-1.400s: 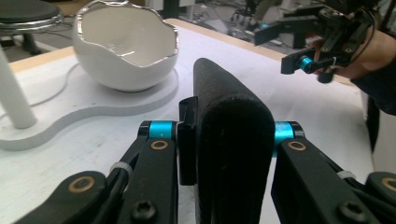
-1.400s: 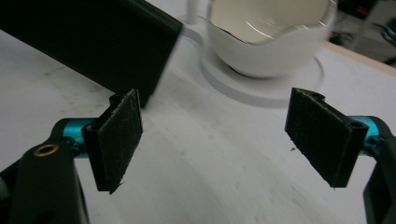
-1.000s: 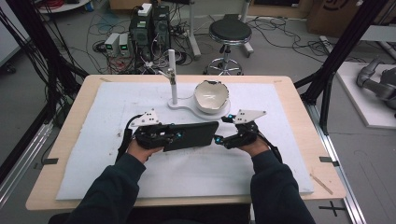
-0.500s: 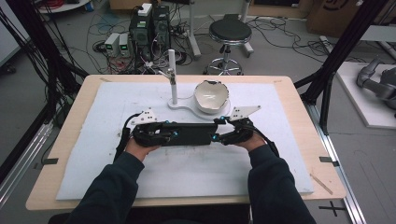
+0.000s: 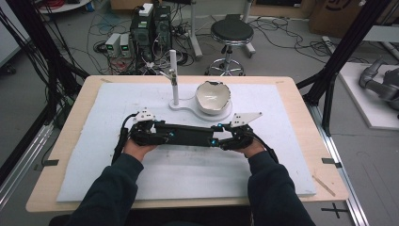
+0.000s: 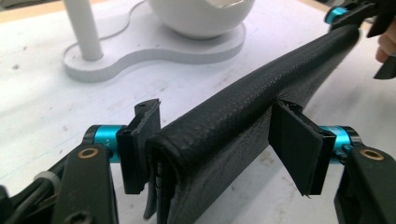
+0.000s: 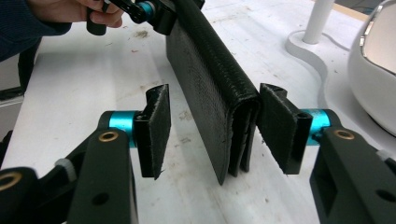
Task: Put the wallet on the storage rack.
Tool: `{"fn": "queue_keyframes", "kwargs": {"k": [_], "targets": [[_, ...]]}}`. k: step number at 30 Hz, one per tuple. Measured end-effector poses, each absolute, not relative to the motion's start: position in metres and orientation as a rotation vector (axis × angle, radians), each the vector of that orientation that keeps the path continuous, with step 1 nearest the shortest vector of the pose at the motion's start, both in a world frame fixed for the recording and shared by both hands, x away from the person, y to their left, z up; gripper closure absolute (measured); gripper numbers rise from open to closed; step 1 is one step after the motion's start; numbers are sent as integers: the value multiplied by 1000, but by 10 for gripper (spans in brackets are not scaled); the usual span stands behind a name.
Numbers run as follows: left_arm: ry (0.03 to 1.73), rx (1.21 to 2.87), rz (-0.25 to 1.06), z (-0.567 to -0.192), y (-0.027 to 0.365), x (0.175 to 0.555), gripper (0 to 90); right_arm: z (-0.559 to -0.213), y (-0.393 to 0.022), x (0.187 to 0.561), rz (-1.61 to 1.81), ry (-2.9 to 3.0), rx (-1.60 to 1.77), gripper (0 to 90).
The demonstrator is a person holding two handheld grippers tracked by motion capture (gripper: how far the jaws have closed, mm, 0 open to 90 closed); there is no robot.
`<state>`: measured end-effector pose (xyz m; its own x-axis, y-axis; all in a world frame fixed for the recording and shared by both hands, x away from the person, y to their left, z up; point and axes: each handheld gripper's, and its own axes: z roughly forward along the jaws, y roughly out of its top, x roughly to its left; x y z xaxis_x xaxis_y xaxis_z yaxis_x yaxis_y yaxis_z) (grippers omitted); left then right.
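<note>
My left gripper (image 6: 219, 140) has just been opening its jaws around one end of the long black folded case (image 5: 183, 135): one pad rests against it, the other stands clear, so I no longer clamp it. My right gripper (image 7: 212, 133) has been closing on the other end, one pad touching, the other still apart. The case lies across the middle of the white mat (image 5: 197, 174), just on my side of the white stand (image 5: 181, 104) with its bowl (image 5: 212, 97).

I see a black, grain-textured wallet (image 5: 188, 135) at centre, a white bowl (image 5: 213, 97) at one o'clock on its white stand (image 5: 181, 104), a white mat (image 5: 282, 155), black jaws with cyan collars.
</note>
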<state>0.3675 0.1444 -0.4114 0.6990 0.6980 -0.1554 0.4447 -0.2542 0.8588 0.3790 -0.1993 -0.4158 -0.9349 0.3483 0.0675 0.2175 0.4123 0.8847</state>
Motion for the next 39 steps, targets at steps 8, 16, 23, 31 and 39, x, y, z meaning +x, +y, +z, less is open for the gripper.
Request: {"fn": "queue_keyframes", "kwargs": {"k": [8,16,23,31,39], "targets": [[929,1885,294,-416,145,372,321,-420,-192,386,1531,2466,527,676],[926,1883,317,-416,144,372,302,-420,-194,380,1561,2517,488,647],[907,1885,290,-416,144,372,305,-432,-172,383,1502,2528,472,671],[917,1757,333,-412,164,362,331,-421,-190,378,1531,2509,492,721],[949,1698,473,-403,204,346,332,-406,-241,366,1571,2360,635,720]]}}
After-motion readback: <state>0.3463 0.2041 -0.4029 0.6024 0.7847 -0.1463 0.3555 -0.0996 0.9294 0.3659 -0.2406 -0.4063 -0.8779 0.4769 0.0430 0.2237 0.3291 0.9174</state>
